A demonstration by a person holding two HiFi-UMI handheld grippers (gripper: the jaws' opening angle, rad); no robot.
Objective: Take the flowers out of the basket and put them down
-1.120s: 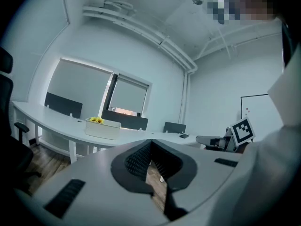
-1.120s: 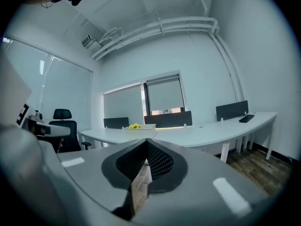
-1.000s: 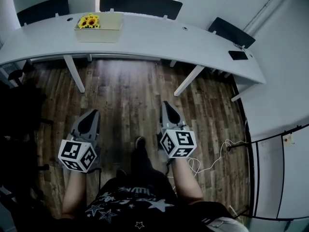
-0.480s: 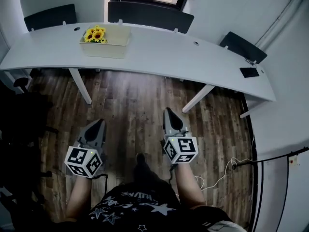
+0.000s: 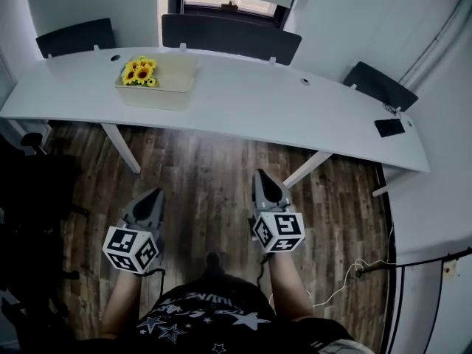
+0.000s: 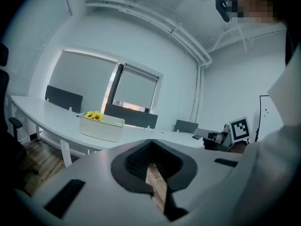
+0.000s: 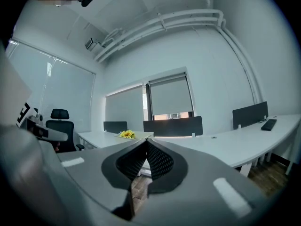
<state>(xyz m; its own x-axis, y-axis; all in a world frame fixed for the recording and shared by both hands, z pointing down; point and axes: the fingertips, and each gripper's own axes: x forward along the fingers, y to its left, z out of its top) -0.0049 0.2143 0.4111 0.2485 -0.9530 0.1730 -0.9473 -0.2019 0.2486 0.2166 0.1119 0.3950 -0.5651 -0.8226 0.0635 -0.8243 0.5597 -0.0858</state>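
Note:
A pale rectangular basket (image 5: 156,83) stands on the long white table (image 5: 243,105), with yellow sunflowers (image 5: 139,71) at its left end. The same basket (image 6: 101,127) and the flowers (image 6: 94,116) show in the left gripper view; far off in the right gripper view the flowers (image 7: 125,134) are small. Both grippers hover over the wooden floor, well short of the table. The left gripper (image 5: 152,198) is shut and holds nothing. The right gripper (image 5: 262,177) is also shut and empty.
Dark partition screens (image 5: 230,37) line the table's far edge. A black phone-like slab (image 5: 389,127) lies at the table's right end. A black office chair (image 5: 33,190) stands at the left. White table legs (image 5: 122,147) reach the floor, and a cable (image 5: 354,271) trails at the right.
Both grippers have moved forward toward the table, and the table and basket now sit lower and closer in the head view. The jaws stay shut.

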